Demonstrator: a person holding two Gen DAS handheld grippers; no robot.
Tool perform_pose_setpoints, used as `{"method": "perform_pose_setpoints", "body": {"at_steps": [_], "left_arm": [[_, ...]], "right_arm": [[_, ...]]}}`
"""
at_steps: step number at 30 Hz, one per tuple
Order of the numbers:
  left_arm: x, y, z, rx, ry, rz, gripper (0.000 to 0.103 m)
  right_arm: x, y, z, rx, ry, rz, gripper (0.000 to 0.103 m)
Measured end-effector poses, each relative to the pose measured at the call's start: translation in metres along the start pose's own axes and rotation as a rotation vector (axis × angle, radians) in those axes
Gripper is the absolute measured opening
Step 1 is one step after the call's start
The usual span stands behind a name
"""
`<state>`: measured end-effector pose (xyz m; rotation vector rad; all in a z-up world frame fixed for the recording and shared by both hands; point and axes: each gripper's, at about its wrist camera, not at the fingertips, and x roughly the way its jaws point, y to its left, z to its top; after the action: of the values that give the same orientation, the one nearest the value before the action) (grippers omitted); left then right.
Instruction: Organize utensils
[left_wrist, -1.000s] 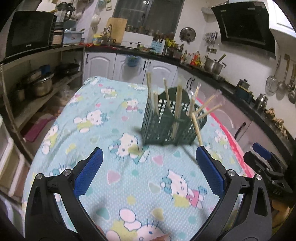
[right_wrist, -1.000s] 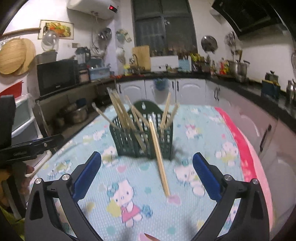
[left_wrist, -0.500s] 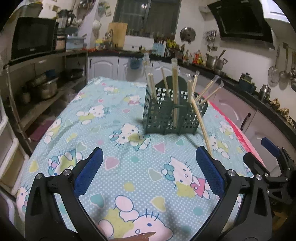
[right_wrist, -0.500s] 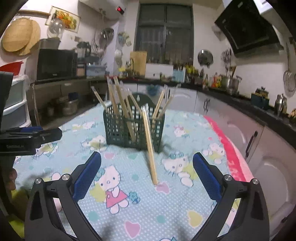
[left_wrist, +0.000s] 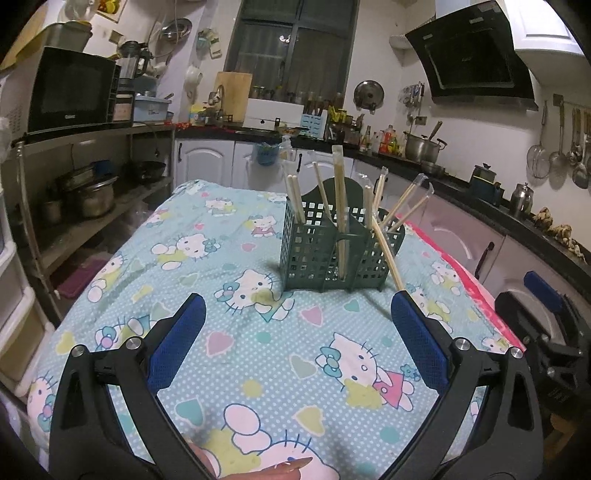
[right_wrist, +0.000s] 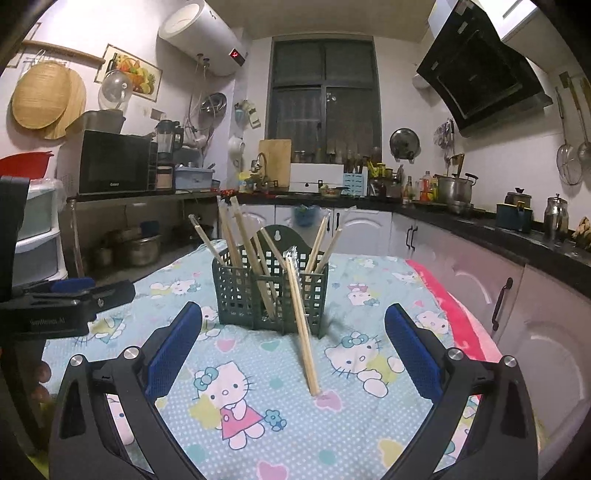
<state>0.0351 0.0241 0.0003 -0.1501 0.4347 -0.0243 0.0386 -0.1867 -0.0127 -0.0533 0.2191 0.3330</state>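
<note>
Basket: a dark green slotted utensil basket (right_wrist: 271, 295) stands upright near the middle of the counter (right_wrist: 258, 398), which wears a pale blue cartoon-cat cloth.
Basket contents: wooden chopsticks (right_wrist: 236, 236) lean at mixed angles in its compartments, several in clear sleeves; exactly which compartment holds which pair is hard to tell.
Loose pair: one pair of chopsticks (right_wrist: 303, 328) sits outside the basket, top end propped against its front wall, bottom end on the cloth.
Same pair, left view: the leaning pair (left_wrist: 386, 254) runs down from the basket's right corner toward the right blue pad.
Left tongs: the left tongs (left_wrist: 297, 325) are spread wide, holding nothing, low over the cloth short of the basket.
Right tongs: the right tongs (right_wrist: 293, 343) are spread wide too, empty, with the leaning pair's lower end between the pads but touching neither.
</note>
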Motion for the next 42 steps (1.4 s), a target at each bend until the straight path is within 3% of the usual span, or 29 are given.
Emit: {"method": "perform_pose_setpoints", "body": {"at_steps": [42], "left_arm": [[-0.002, -0.0015, -0.0002, -0.013, -0.01, -0.002, 0.092]], "right_arm": [[-0.0034, -0.0006, -0.0014, 0.019, 0.008, -0.003, 0.097]]}}
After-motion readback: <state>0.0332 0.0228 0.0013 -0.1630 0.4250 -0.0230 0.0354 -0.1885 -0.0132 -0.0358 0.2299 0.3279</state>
